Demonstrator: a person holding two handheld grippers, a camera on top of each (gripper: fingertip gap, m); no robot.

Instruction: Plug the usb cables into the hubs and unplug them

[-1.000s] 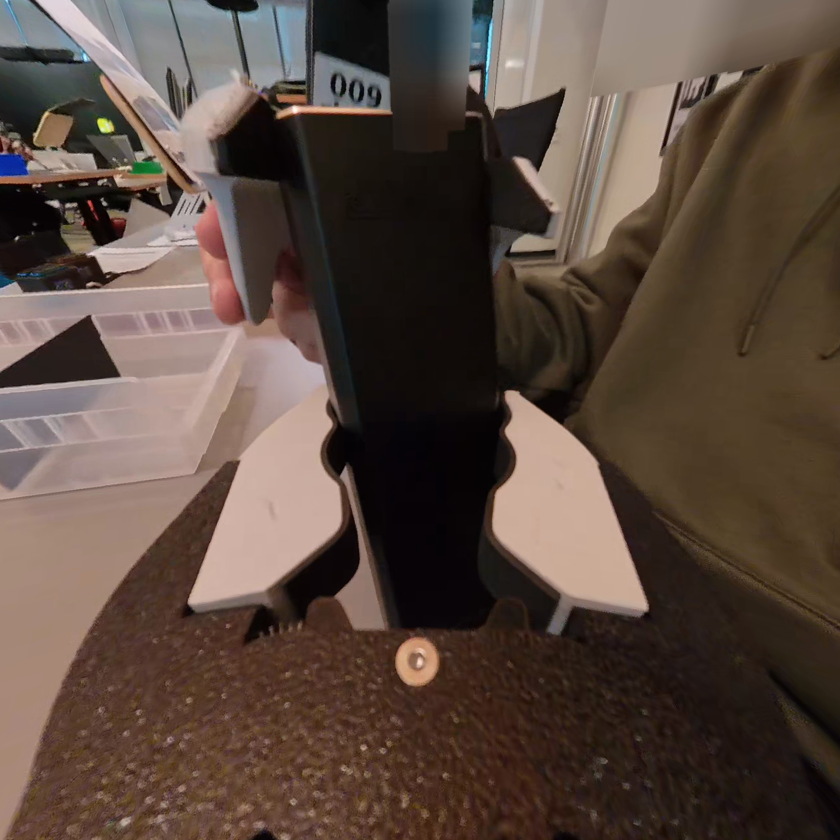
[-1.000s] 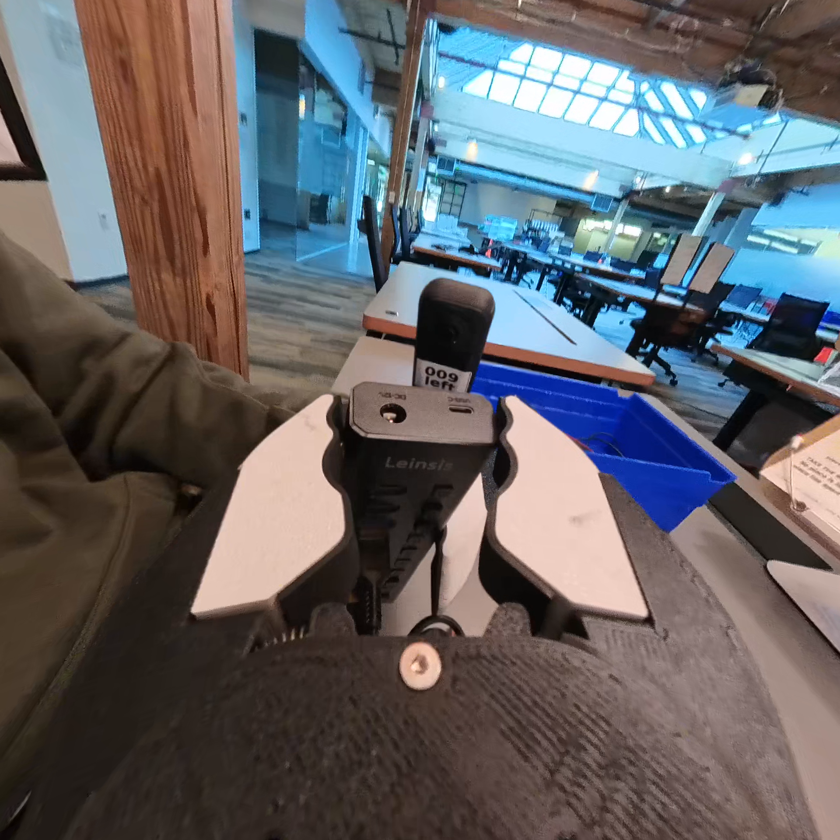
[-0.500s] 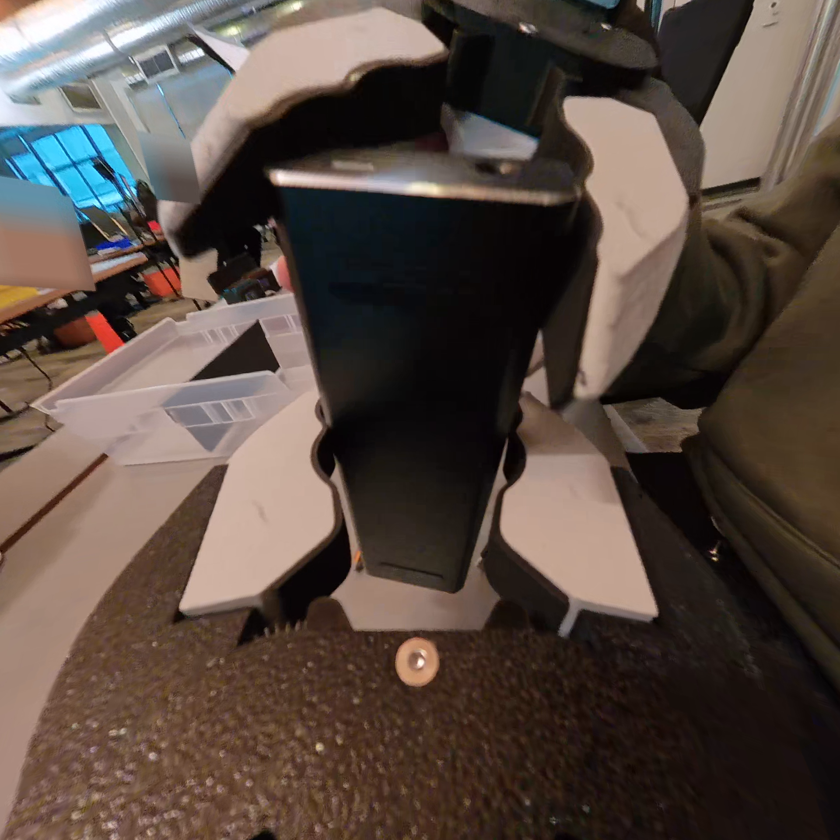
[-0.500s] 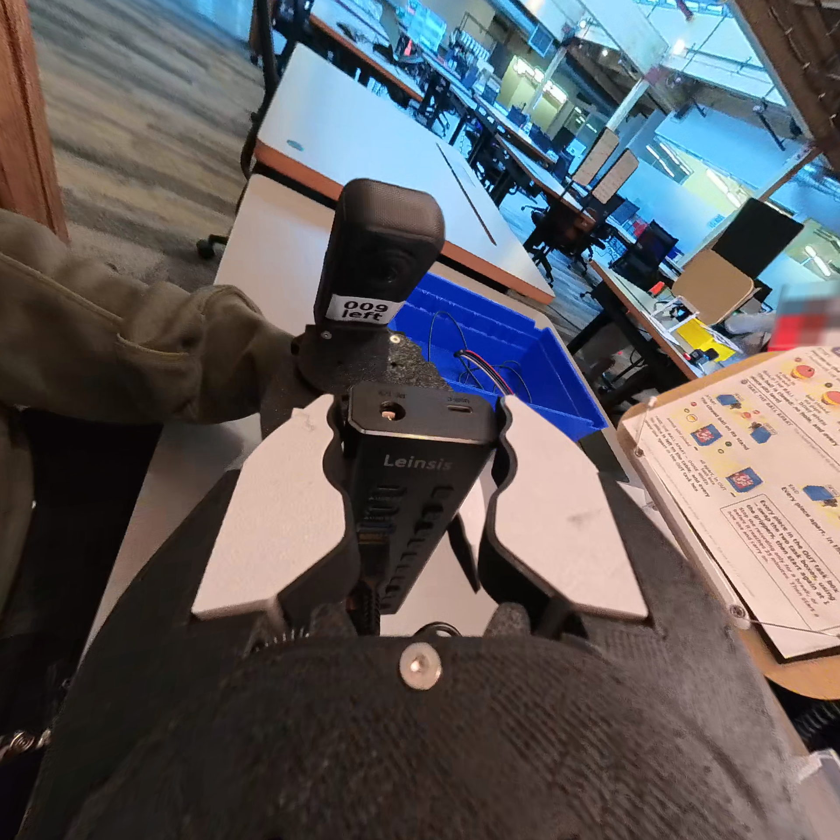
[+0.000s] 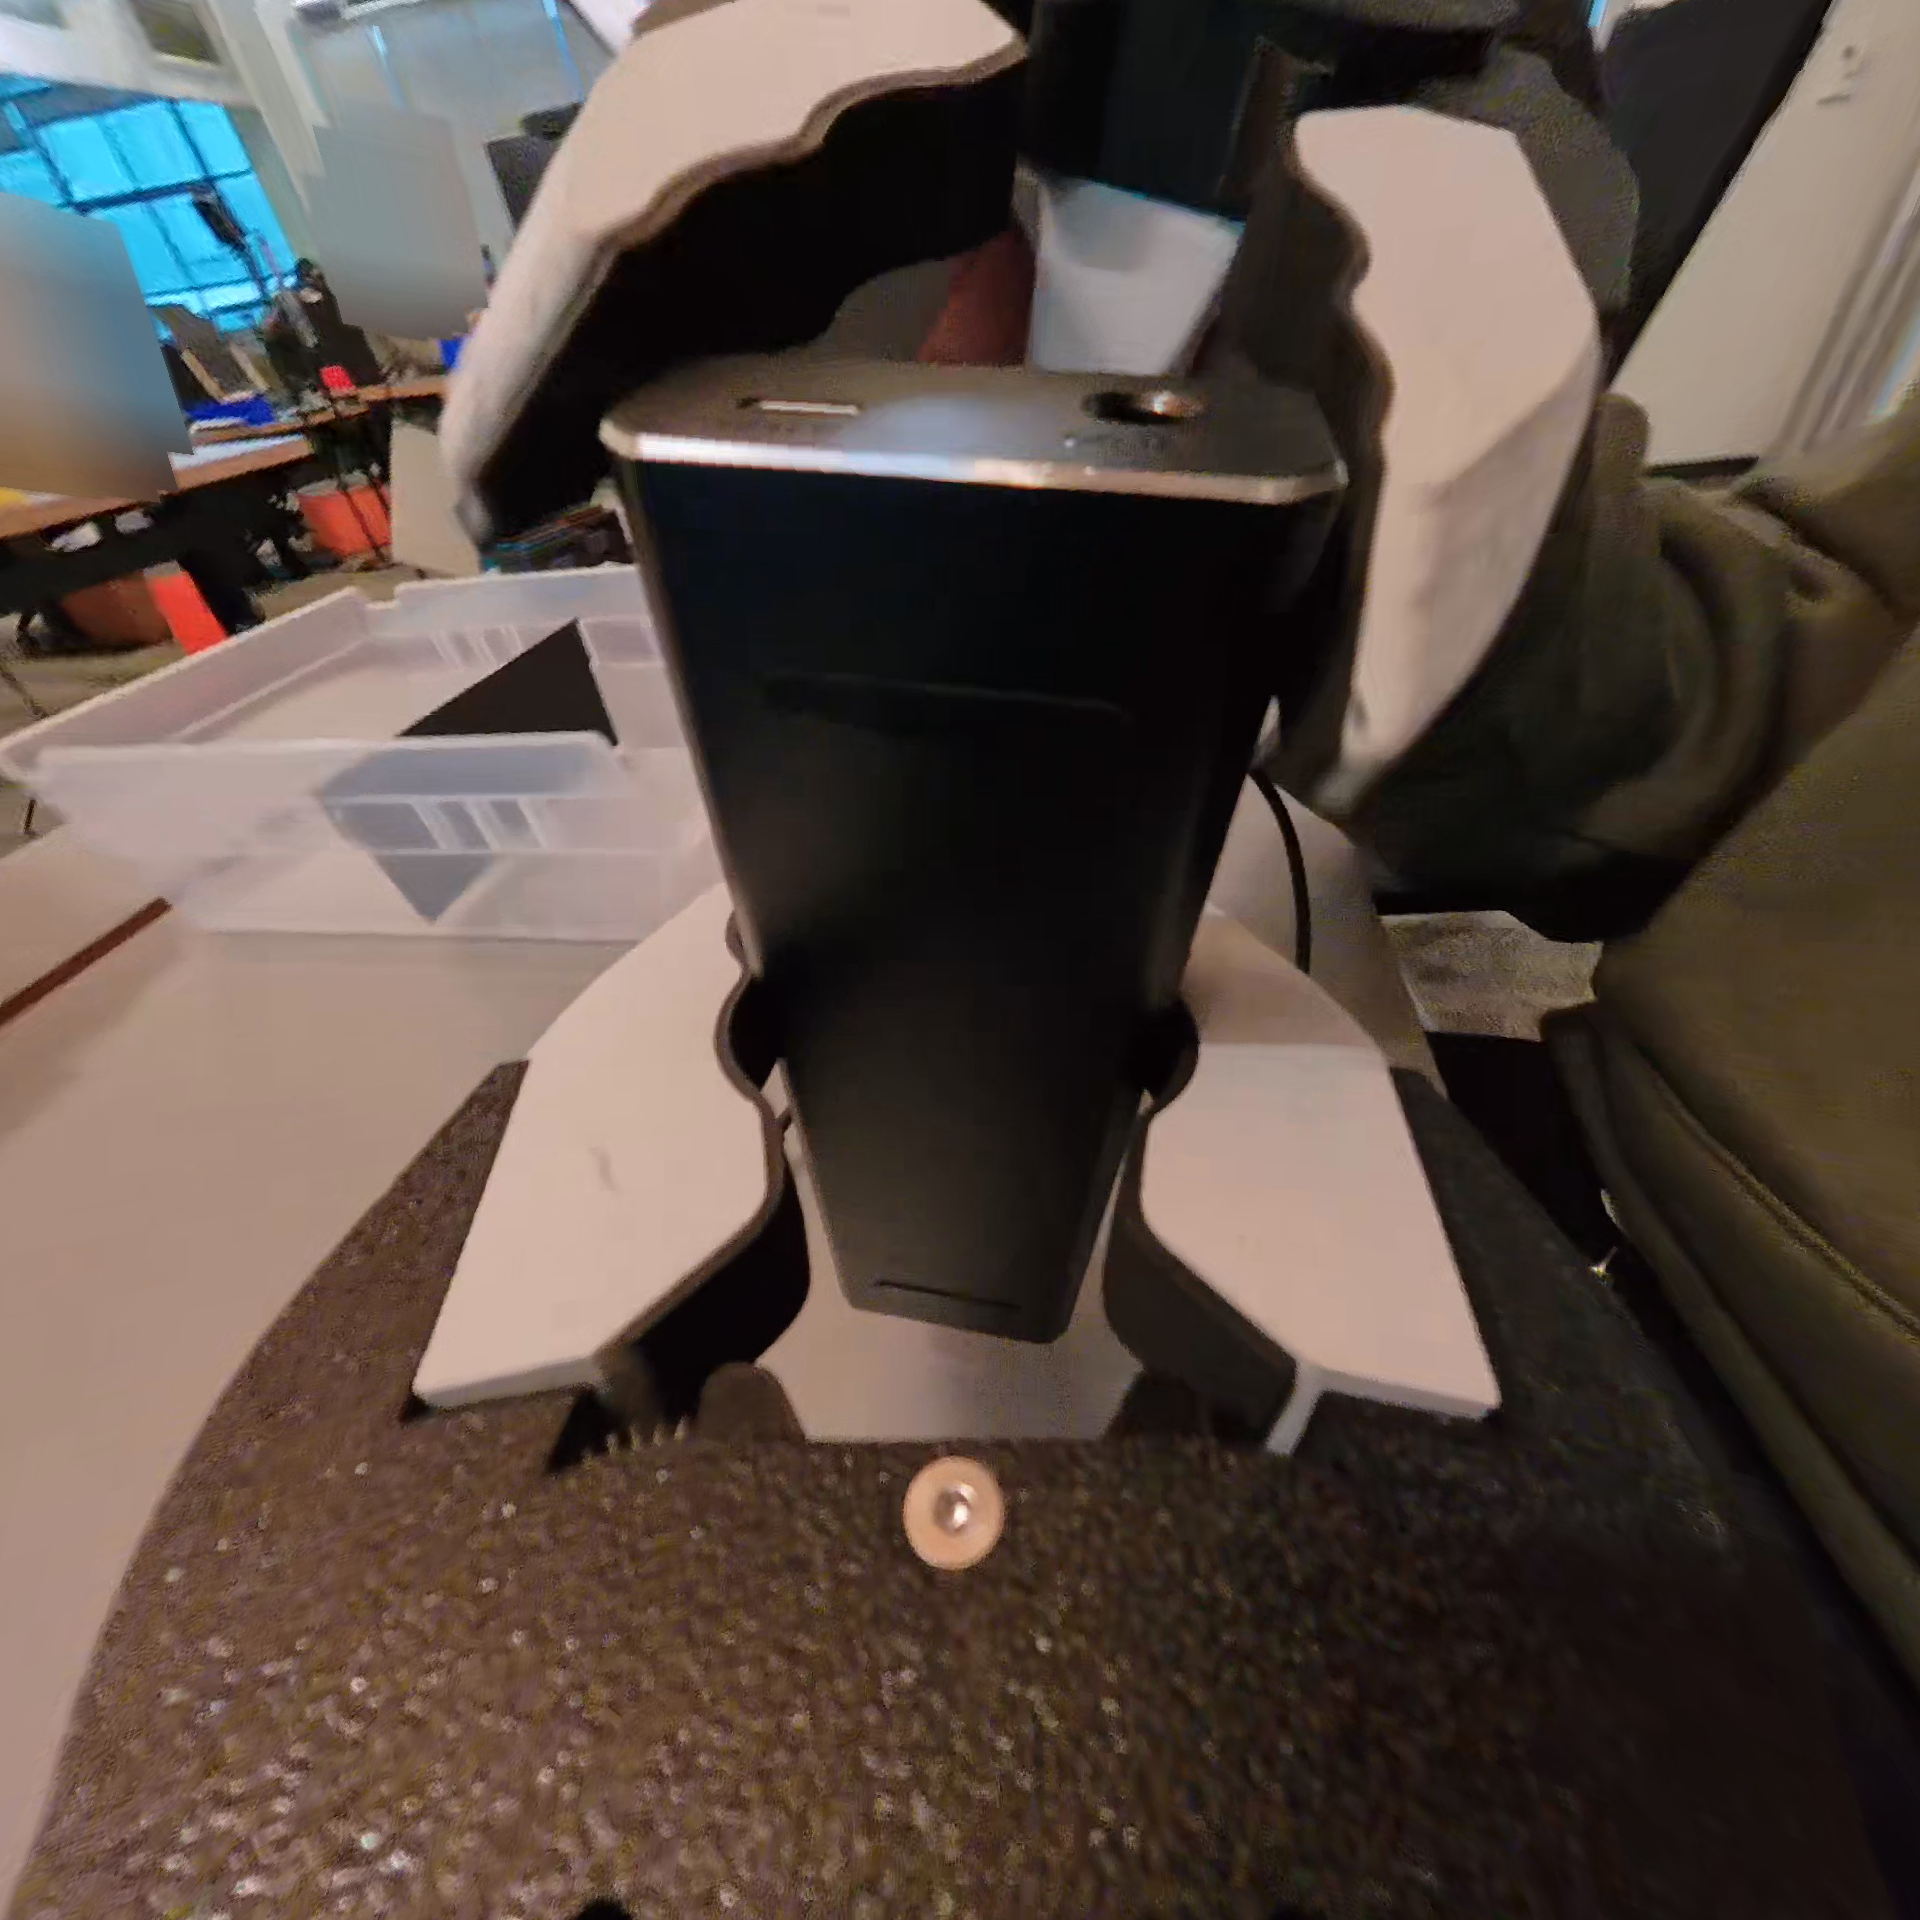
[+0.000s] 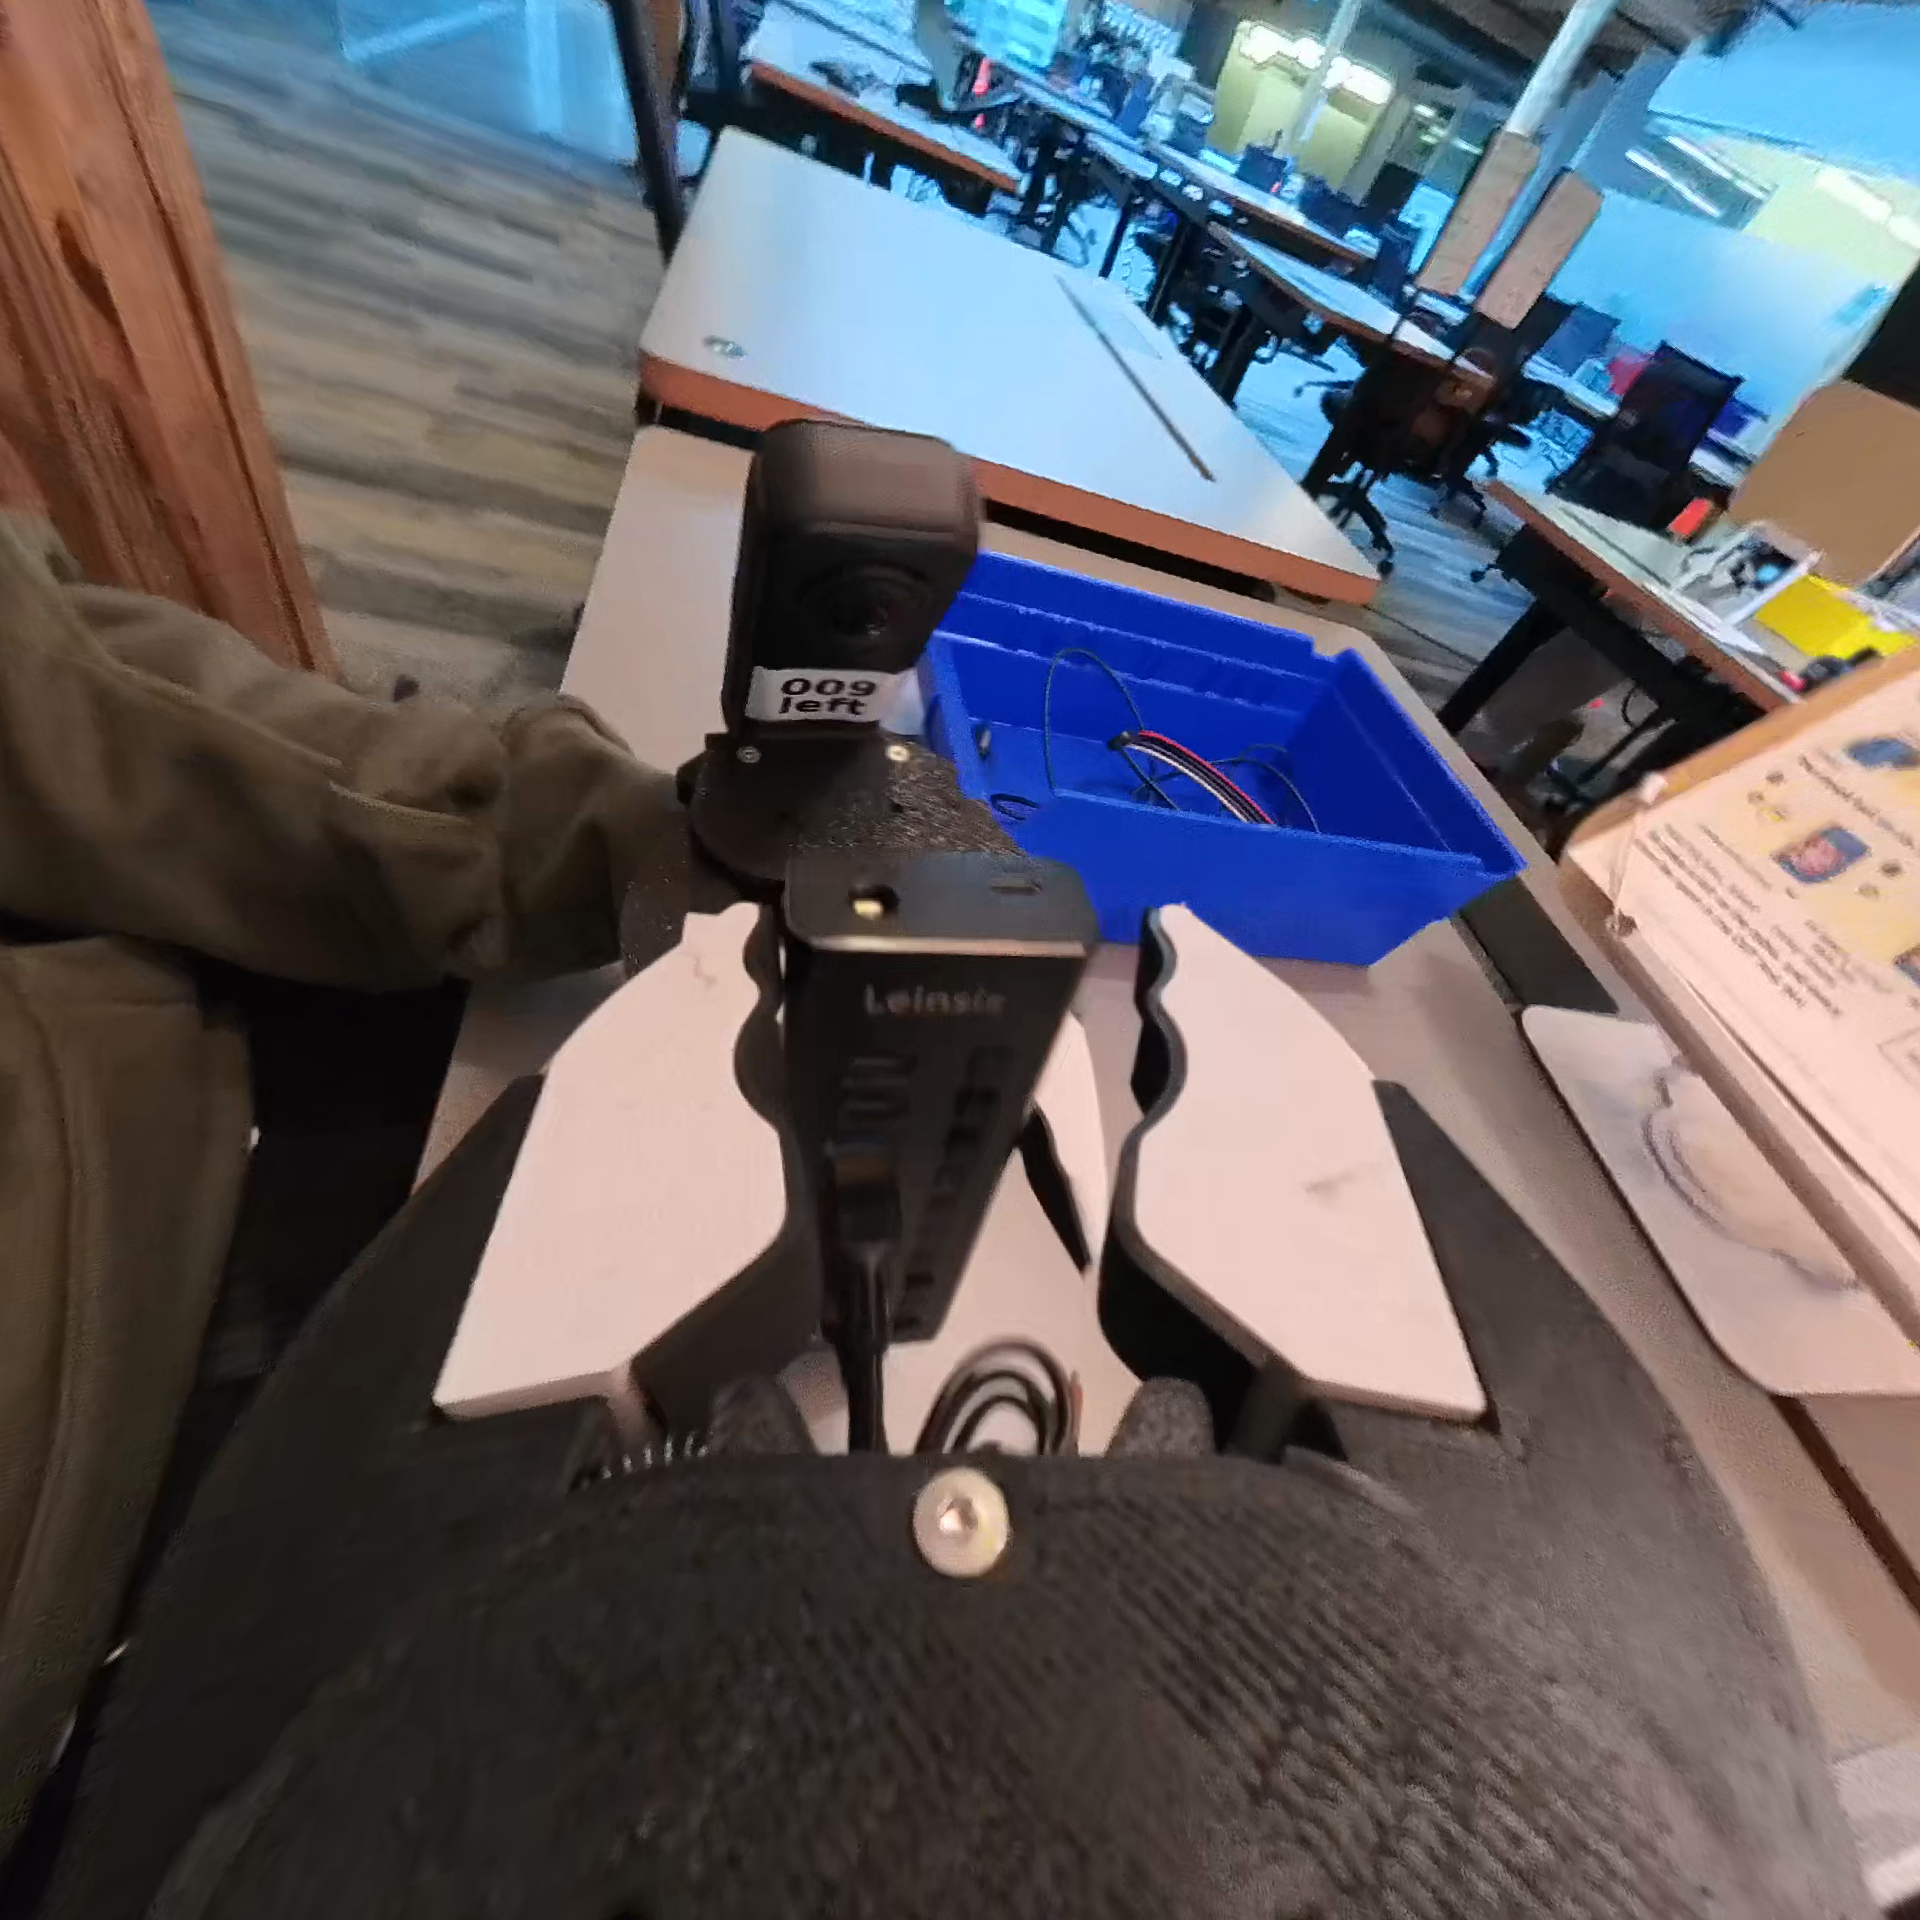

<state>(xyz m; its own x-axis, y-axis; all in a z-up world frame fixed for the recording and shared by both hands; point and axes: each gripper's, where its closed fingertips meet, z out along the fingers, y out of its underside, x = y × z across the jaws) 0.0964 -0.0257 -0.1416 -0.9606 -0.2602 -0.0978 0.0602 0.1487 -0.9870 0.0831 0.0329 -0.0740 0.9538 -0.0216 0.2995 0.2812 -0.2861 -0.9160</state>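
One black USB hub [image 5: 956, 831] stands between both grippers, which face each other. My left gripper [image 5: 961, 935] is shut on its lower part, plain back toward the camera. In the right wrist view the hub [image 6: 925, 1039] shows its port side. A black cable [image 6: 862, 1340] is plugged in near its lower end. My right gripper [image 6: 940, 925] stands around the hub, slightly open, with a gap at its right finger [image 6: 1278, 1195]. Its grey fingers [image 5: 1455, 364] flank the hub's top end in the left wrist view. The left gripper's camera [image 6: 852, 582] rises behind the hub.
A clear plastic organiser box [image 5: 312, 790] lies on the grey table [image 5: 208, 1143] to the left. A blue bin [image 6: 1247, 873] holding thin wires sits behind the hub. A printed sheet on a board [image 6: 1766, 883] is at the right. An olive sleeve [image 6: 312, 790] and a wooden post [image 6: 104, 312] are at the left.
Both views have tilted down toward the table. The hub has slid outward in the left gripper, so its near end now shows. A gap has appeared between the hub and the right gripper's right finger.
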